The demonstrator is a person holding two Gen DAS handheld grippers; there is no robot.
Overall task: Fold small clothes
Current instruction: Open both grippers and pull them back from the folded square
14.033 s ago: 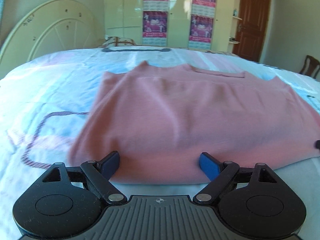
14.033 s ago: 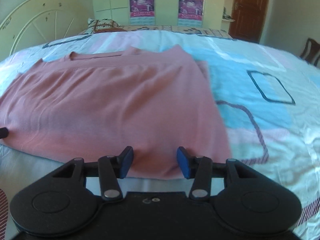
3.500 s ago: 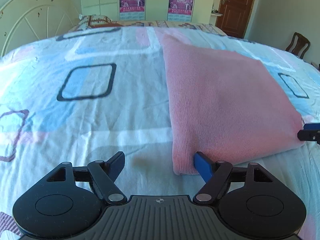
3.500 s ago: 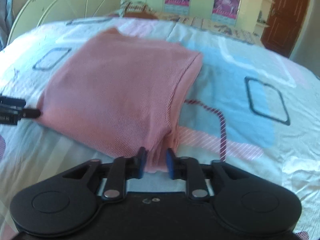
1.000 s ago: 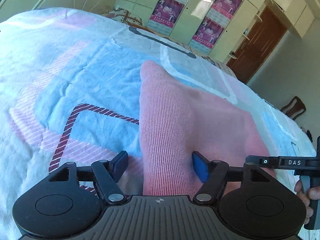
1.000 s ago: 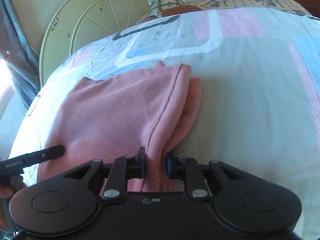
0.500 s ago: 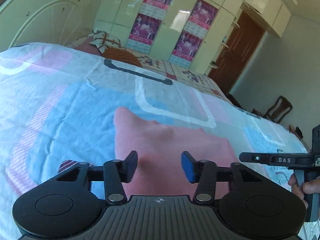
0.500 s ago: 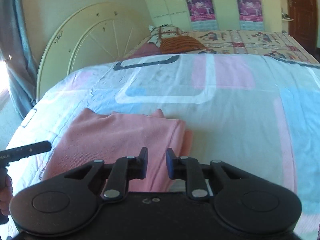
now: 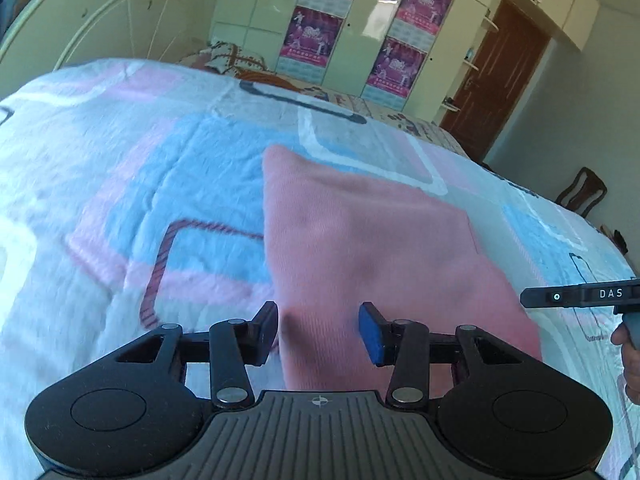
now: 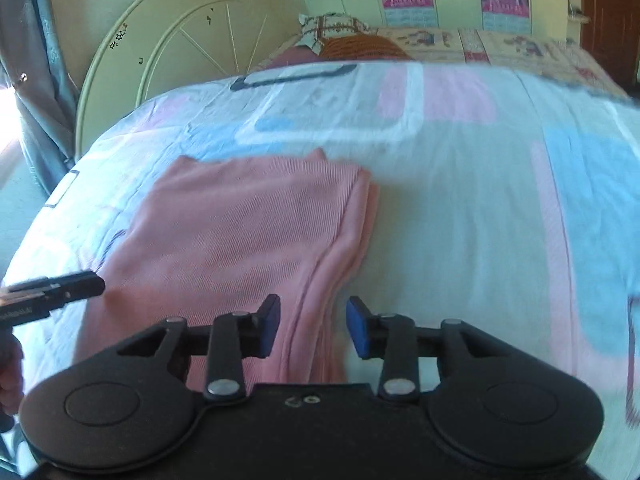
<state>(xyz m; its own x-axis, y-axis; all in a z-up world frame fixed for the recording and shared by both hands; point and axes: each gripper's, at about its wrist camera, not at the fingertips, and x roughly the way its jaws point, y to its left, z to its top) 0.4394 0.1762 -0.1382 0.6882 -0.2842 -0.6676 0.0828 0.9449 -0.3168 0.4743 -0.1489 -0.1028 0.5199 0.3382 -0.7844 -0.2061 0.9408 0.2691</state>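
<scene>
A home bedroom: a bed (image 9: pixel 100 168) with patterned quilt, rounded cream headboard (image 10: pixel 168 40), pillows (image 10: pixel 340 28), wardrobe (image 9: pixel 360 20) with posters, wooden door (image 9: pixel 496 76).

The right gripper (image 10: pixel 313 327) is just opening off the folded pink knit garment (image 10: pixel 240 232), now lying released on the bed.

Two wrist fisheyes, both looking down over a bed (image 9: pixel 100 184) toward the wardrobe wall.

Left wrist view: above the pink folded garment's (image 9: pixel 372 248) left edge, facing wardrobe and door. Right wrist view: above its right edge, angled toward the headboard (image 10: pixel 188 52). Shared: garment, bedspread, posters; each view catches the other gripper's tip.
</scene>
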